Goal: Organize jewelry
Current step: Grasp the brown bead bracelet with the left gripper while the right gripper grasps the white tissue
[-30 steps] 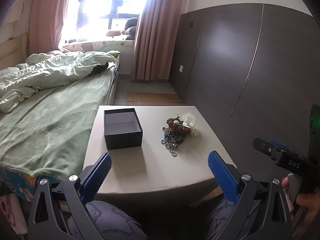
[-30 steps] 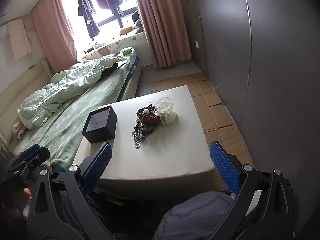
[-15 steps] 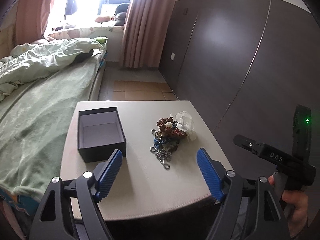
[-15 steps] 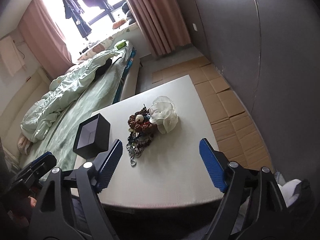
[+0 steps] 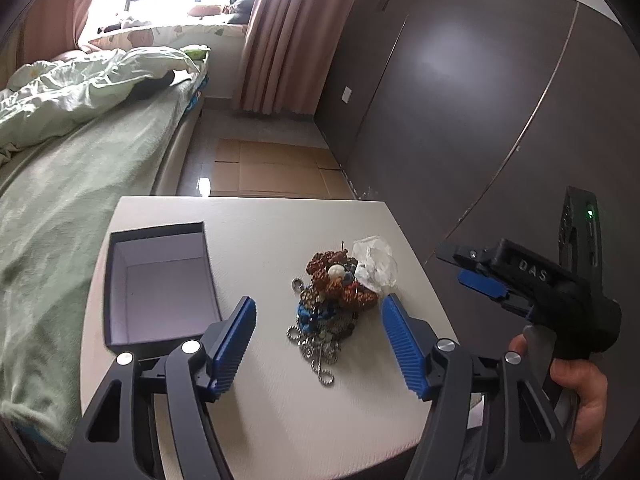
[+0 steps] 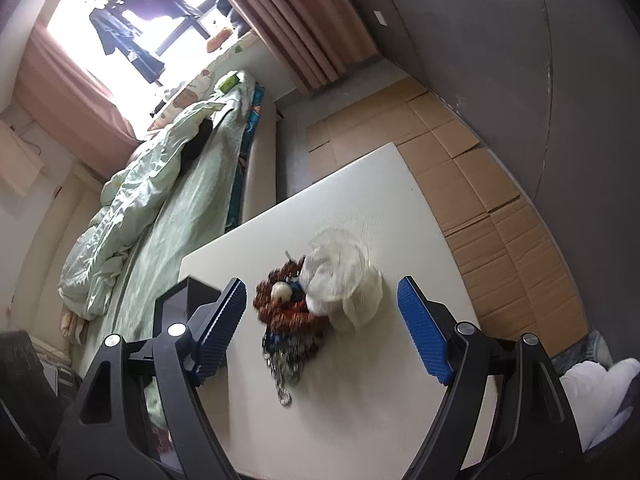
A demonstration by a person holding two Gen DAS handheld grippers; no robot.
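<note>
Left tool [image 5: 316, 340] is spread wide and holds nothing, poised above the jewelry heap [image 5: 334, 302] on the bench [image 5: 280, 408]. Only its view looks into the open dark box [image 5: 160, 284], left of the tool. Right tool [image 6: 320, 324], equally wide and unloaded, frames the heap with a crumpled clear bag [image 6: 344, 280]; its view shows bare bench right of the tool up to the edge.

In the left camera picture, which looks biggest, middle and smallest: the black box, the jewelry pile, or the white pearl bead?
1. black box
2. jewelry pile, somewhat smaller
3. white pearl bead, tiny, atop the pile
</note>
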